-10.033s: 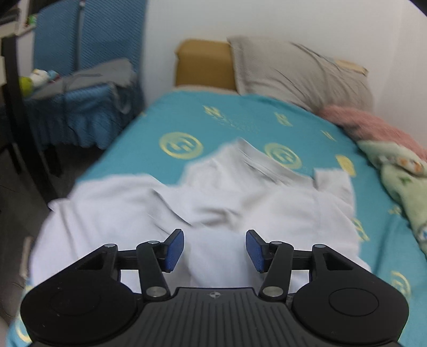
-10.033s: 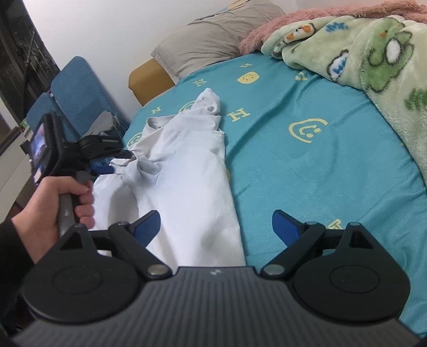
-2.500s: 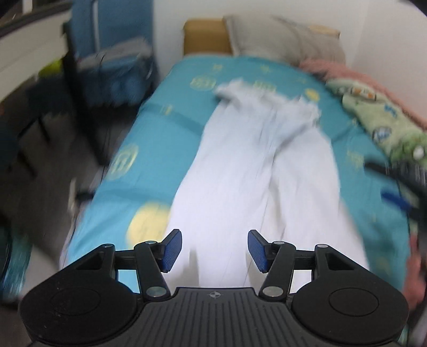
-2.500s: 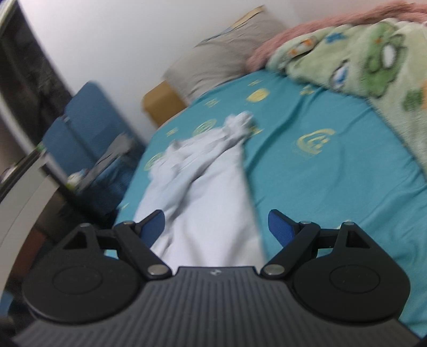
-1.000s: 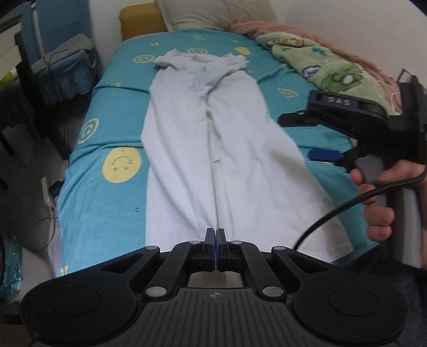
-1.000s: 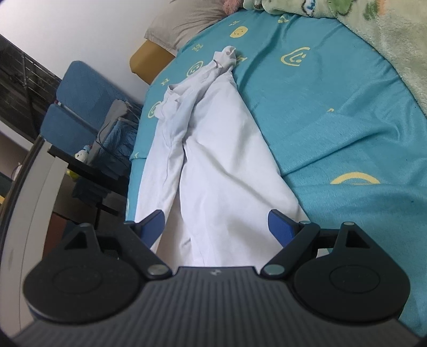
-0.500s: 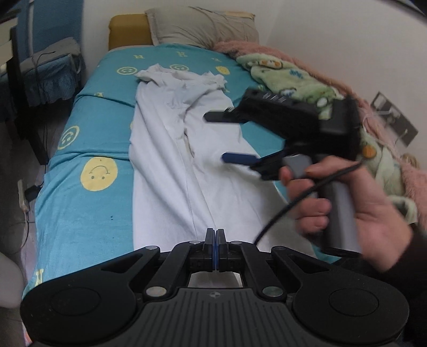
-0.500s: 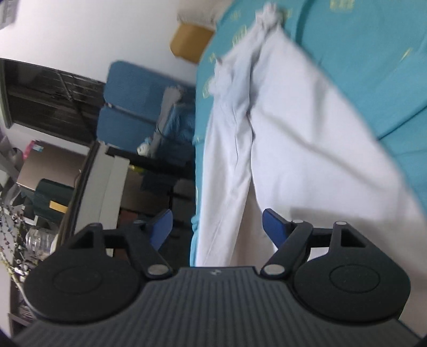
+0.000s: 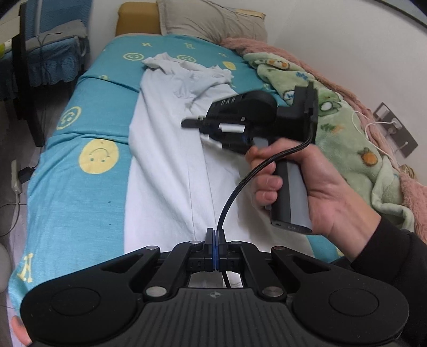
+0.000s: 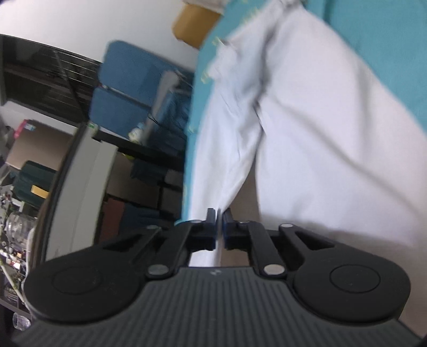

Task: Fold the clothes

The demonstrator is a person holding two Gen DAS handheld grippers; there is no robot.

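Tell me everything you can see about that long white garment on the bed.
The long white cotton-looking garment lies stretched lengthwise down the turquoise smiley-print bedsheet, looking like trousers with two legs split by a centre seam. Its far end is bunched and rumpled. The left claw and right claw are each shut on its near hem, lifting the edge.

We see a teal sheet (image 9: 74,165), a grey pillow (image 9: 210,21), a green blanket (image 9: 347,128) and a blue chair (image 10: 128,88).
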